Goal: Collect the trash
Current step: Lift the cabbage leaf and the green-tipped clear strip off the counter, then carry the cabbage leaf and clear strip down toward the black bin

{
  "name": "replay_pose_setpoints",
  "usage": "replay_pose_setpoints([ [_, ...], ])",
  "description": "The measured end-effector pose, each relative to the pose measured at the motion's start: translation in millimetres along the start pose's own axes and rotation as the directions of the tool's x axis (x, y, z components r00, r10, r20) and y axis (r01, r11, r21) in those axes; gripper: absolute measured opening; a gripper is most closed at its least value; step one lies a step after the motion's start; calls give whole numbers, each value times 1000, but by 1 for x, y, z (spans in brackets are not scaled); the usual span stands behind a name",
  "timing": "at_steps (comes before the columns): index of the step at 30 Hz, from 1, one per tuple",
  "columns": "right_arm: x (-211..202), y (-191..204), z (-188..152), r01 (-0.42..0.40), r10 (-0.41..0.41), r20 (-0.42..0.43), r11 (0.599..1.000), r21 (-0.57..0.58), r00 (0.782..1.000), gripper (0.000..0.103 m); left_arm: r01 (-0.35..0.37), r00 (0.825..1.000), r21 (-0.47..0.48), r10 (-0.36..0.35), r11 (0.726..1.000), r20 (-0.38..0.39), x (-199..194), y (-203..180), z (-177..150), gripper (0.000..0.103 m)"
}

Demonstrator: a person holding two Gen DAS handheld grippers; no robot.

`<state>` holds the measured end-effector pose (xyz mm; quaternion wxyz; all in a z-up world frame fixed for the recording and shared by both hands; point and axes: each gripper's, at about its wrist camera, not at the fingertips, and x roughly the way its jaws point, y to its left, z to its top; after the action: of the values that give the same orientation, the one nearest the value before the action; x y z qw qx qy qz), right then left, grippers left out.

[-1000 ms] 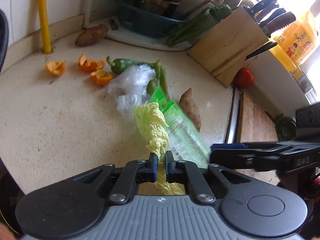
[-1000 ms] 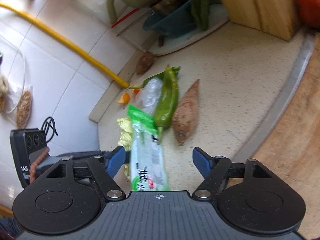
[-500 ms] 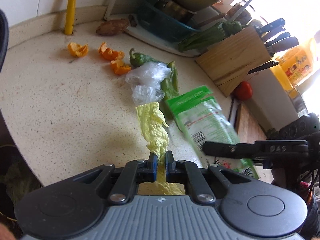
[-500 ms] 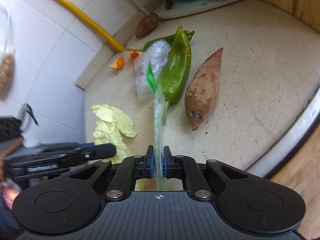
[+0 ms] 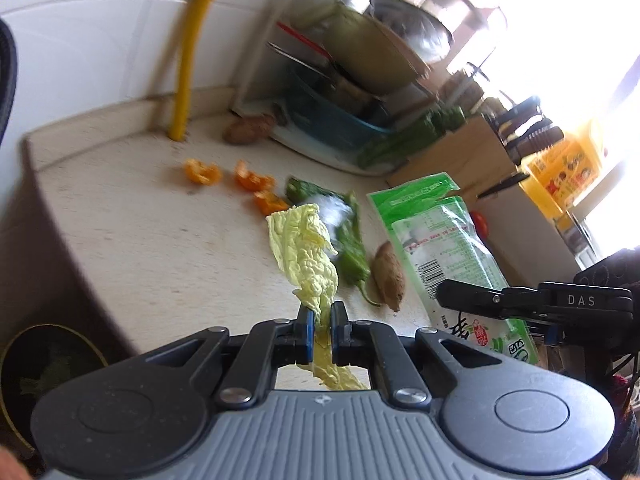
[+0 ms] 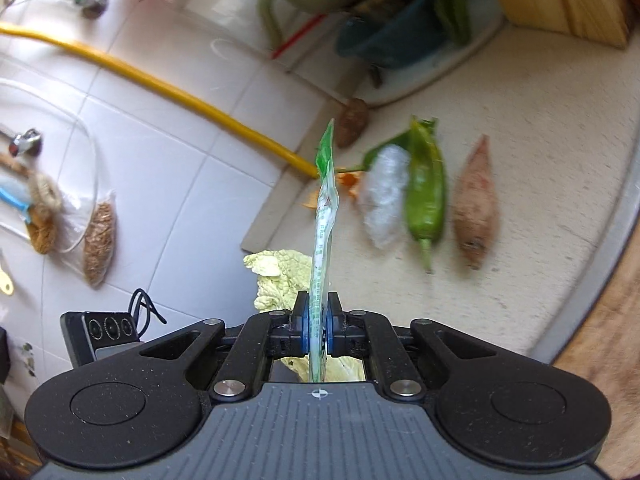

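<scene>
Left wrist view. The left gripper point(image 5: 321, 326) has its jaws pinched on a cabbage leaf point(image 5: 306, 256), held by its lower end and lifted clear of the counter point(image 5: 152, 240). The leaf is light, limp and easily torn, so a grip near the thicker stalk end seems soundest. Beside it, the right gripper point(image 5: 496, 300) carries a green packet point(image 5: 444, 248). Orange peels point(image 5: 248, 180), a clear wrap point(image 5: 334, 212), a pepper point(image 5: 352, 256) and a sweet potato point(image 5: 388, 276) lie on the counter. Its rounded edge drops off at left, above a dark bin point(image 5: 48, 364); that side looks open for carrying.

Right wrist view. The right gripper point(image 6: 317, 326) is closed on the packet point(image 6: 324, 216), seen edge-on and standing upright. It is thin, flat and probably slick film, likely to slide under a loose pinch. The leaf point(image 6: 280, 276) hangs just left of it. The wall point(image 6: 160, 184) stands close on the left; the counter point(image 6: 540, 120) is open ahead.
</scene>
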<state>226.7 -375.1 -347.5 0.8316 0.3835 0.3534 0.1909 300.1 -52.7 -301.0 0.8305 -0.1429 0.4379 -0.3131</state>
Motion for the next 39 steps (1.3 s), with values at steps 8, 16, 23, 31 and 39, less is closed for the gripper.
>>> replay_pose_setpoints([
  [8,21,44,-6,-41,40,-12,997,-69,999,11,-60,995,-48,64,997,76,-51,36,-8,8],
  [16,60,92,-16,-117,109,-67,985,-129,992,11,-125,981,-96,138,987,138,-101,74,-21,8],
  [23,90,134,-32,-172,151,-127,969,-175,980,11,-167,968,-134,188,977,165,-130,97,-35,8],
  [31,117,164,-50,-208,170,-189,957,-203,967,12,-185,961,-161,212,970,177,-151,115,-45,8],
  [39,134,175,-64,-235,198,-215,958,-163,956,12,-177,960,-166,207,970,189,-163,127,-50,8],
])
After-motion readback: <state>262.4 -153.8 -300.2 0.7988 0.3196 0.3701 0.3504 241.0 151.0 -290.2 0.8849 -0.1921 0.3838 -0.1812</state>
